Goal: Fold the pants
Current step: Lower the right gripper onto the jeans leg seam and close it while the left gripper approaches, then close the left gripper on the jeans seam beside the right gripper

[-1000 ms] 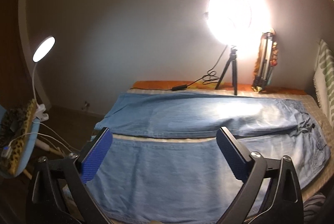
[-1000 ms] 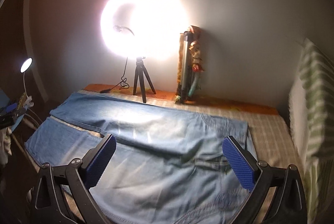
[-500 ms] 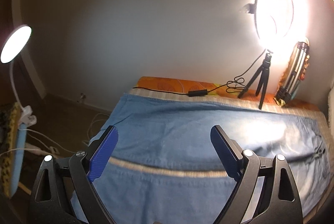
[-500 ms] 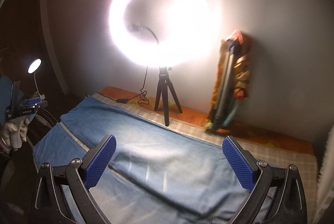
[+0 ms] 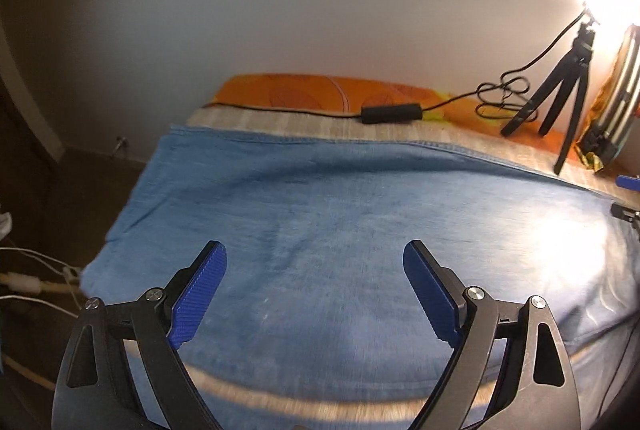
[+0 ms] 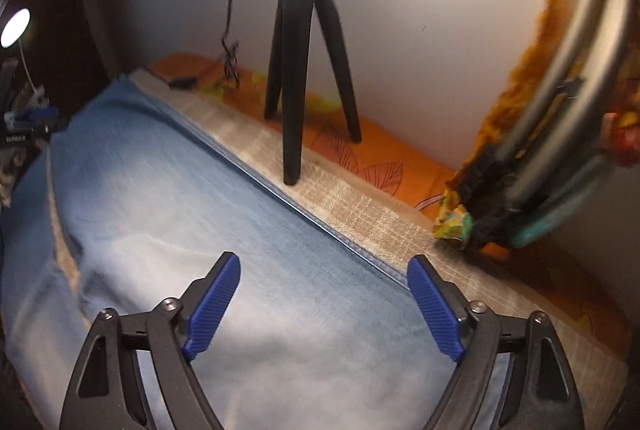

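Observation:
Light blue denim pants (image 5: 340,213) lie flat on the bed, both legs spread side by side; they also show in the right wrist view (image 6: 208,222). My left gripper (image 5: 316,282) is open and empty, low over the far leg near its hem end. My right gripper (image 6: 324,290) is open and empty, low over the far leg close to its far seam edge (image 6: 304,218). A strip of bedsheet (image 5: 280,398) shows between the two legs.
A black tripod (image 6: 304,69) with a bright ring light stands on the bed's far edge by the wall. A cable with a black inline box (image 5: 390,113) runs along the orange sheet (image 5: 320,91). A rolled bundle (image 6: 540,149) leans on the wall at right. Cables (image 5: 32,286) hang off the left.
Both grippers have moved forward and down toward the far pant leg, now close over the denim. The jaws stay open.

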A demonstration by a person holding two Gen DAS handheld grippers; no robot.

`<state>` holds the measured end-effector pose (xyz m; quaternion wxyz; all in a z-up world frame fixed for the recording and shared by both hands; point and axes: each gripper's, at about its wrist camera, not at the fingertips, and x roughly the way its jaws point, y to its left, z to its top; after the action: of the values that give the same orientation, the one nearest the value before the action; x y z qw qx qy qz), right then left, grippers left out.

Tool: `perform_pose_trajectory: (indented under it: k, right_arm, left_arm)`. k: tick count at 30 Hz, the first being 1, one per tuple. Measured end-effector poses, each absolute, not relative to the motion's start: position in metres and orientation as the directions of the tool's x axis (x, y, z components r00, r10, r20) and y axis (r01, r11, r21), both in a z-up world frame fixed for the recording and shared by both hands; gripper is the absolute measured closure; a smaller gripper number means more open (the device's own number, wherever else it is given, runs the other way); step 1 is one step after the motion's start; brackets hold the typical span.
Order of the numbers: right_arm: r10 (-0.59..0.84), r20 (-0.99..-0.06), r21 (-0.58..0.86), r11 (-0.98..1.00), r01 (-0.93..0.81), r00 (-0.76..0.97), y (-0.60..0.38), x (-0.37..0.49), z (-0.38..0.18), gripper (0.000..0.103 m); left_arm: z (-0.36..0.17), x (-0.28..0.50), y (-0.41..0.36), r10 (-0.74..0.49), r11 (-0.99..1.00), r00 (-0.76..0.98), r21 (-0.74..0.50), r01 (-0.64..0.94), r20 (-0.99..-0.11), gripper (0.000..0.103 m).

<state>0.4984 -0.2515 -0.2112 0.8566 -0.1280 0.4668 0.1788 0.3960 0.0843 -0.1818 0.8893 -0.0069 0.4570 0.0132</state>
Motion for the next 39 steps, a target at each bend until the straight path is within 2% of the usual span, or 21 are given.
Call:
perform_pose_trajectory:
  k: [9,12,15,16,17,19,26,31,35,39]
  right_arm:
    - [0.204,-0.870,-0.059,0.861,-0.506,0.449,-0.244,0.534,-0.250,0.019]
    - [0.269,-0.857,0.011,0.862,-0.507,0.439,-0.249,0.532,-0.253,0.030]
    - [0.287,-0.853,0.015,0.848,-0.530,0.435,-0.248,0.519,-0.246,0.052]
    - [0.273,-0.857,0.002,0.850,-0.528,0.437,-0.247,0.515,-0.243,0.072]
    - [0.254,-0.860,-0.015,0.854,-0.520,0.442,-0.244,0.513,-0.241,0.086]
    - [0.233,-0.866,-0.033,0.856,-0.516,0.442,-0.238,0.505,-0.237,0.095]
    - [0.237,-0.822,-0.109,0.827,-0.552,0.518,-0.222,0.438,-0.193,0.099]
    - [0.222,-0.822,-0.182,0.771,-0.611,0.524,-0.202,0.390,-0.193,0.100]
    - [0.234,-0.835,-0.174,0.746,-0.642,0.498,-0.200,0.370,-0.203,0.100]
    - [0.217,-0.831,-0.199,0.743,-0.639,0.511,-0.198,0.369,-0.207,0.100]
  left_arm:
    - [-0.215,0.420,0.086,0.029,1.000,0.545,0.022,-0.020,-0.838,0.013]
    - [-0.218,0.425,0.093,0.009,0.999,0.534,-0.009,-0.032,-0.846,0.013]
    - [-0.210,0.431,0.107,-0.009,0.995,0.538,-0.060,-0.078,-0.843,0.012]
    - [-0.208,0.432,0.110,-0.014,0.993,0.539,-0.073,-0.088,-0.842,0.012]
    - [-0.205,0.434,0.114,-0.021,0.991,0.541,-0.090,-0.102,-0.841,0.012]
    - [-0.200,0.438,0.120,-0.039,0.985,0.540,-0.124,-0.122,-0.841,0.012]
    - [-0.184,0.459,0.135,-0.139,0.940,0.555,-0.285,-0.186,-0.820,0.012]
    - [-0.189,0.471,0.132,-0.176,0.917,0.527,-0.334,-0.219,-0.831,0.012]
    - [-0.204,0.478,0.124,-0.206,0.911,0.461,-0.341,-0.231,-0.863,0.012]
    - [-0.217,0.484,0.111,-0.165,0.927,0.392,-0.278,-0.252,-0.905,0.012]
